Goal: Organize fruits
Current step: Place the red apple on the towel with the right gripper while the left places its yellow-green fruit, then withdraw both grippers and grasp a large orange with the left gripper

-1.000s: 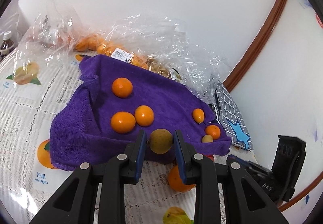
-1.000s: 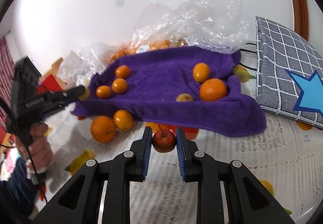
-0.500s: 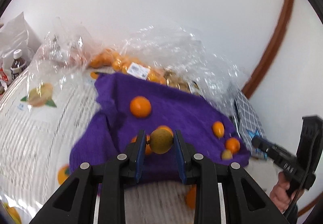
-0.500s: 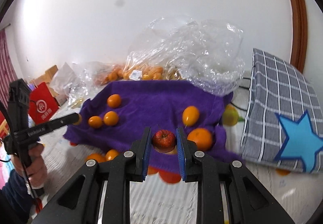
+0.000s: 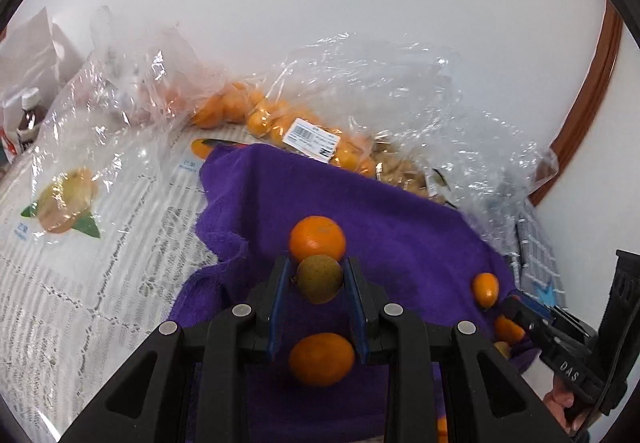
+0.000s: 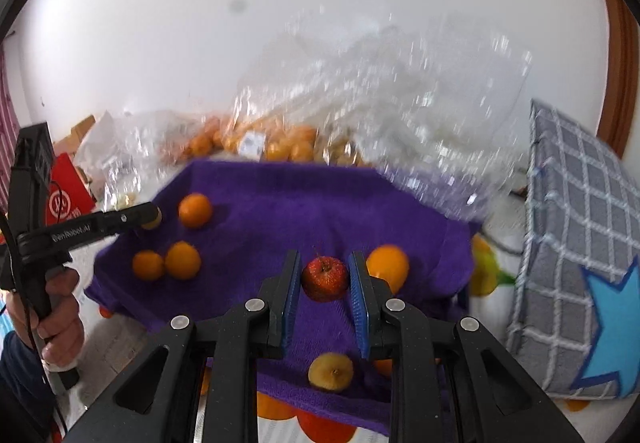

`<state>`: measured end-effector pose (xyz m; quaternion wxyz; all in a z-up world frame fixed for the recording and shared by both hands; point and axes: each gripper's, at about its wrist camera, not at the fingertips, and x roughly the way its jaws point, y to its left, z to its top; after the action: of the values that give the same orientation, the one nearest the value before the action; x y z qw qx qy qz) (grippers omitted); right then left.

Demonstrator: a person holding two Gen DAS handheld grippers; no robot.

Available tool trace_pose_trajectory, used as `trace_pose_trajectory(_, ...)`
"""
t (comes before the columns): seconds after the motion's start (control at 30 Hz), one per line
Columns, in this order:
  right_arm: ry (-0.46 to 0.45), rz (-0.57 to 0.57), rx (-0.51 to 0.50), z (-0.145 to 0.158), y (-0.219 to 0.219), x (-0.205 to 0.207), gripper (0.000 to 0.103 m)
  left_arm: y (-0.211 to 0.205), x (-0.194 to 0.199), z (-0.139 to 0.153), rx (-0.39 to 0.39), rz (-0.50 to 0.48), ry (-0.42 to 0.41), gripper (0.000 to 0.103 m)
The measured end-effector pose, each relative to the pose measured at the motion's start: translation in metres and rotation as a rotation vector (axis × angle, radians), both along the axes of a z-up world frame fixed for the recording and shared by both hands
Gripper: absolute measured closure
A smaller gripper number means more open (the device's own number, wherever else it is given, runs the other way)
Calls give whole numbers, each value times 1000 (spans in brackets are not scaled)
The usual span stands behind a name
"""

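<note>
My left gripper (image 5: 319, 279) is shut on a small brown-green fruit (image 5: 319, 278), held above the purple towel (image 5: 384, 219). Two oranges (image 5: 317, 238) (image 5: 321, 358) lie on the towel in front of and under the jaws, and a small oval one (image 5: 485, 290) sits at the right. My right gripper (image 6: 324, 279) is shut on a small red apple (image 6: 324, 278) over the towel (image 6: 304, 195). Beside it lie an orange (image 6: 388, 268), a yellow fruit (image 6: 331, 372), and three oranges (image 6: 195, 209) (image 6: 182, 260) (image 6: 148, 264) at the left, near the left gripper (image 6: 150, 216).
Clear plastic bags (image 5: 360, 91) with several oranges (image 5: 256, 115) lie behind the towel against the white wall. A grey checked cushion (image 6: 576, 275) with a blue star sits right of the towel. A bottle (image 5: 27, 115) stands far left. A fruit-printed cloth (image 5: 80, 243) covers the table.
Both grippers have moved forward from the towel's front edge to over the towel, each still holding its fruit. The bags and wall look closer.
</note>
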<state>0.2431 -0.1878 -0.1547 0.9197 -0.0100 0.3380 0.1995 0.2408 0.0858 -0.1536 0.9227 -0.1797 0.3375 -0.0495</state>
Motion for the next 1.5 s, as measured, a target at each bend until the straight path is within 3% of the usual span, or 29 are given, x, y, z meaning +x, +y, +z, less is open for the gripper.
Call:
trace_pose_trajectory(0.2,9,32,-74,-19,12,-3,79,-7,2,-8,21,-7,10,77)
trace_pose_trajectory(0.47,10,4,-44,-21,7,-1,76,-7,4,-12,27,8,13,77)
trace_pose_trajectory(0.73,-26,-41,-19,-14,-2,-6,50,-6,4,-12,20,9,10,77)
trace_pose_trajectory(0.87,-45,-51,-26,-12,0,-11,49,-8,3,-11,29,6,3,73)
trace_pose_trajectory(1.1,-75,-51,14,1,1,-24,49,-7,-5,-4,24,7,-48,59)
trace_pose_trajectory(1.23,-114,-113,-36,13,3,-42,49,-8,-13,-1,35,17,-69,58)
trace_pose_trajectory(1.5,-99,-104,-36,25,-3,-91,49,-16,-44,12,50,24,-137,57)
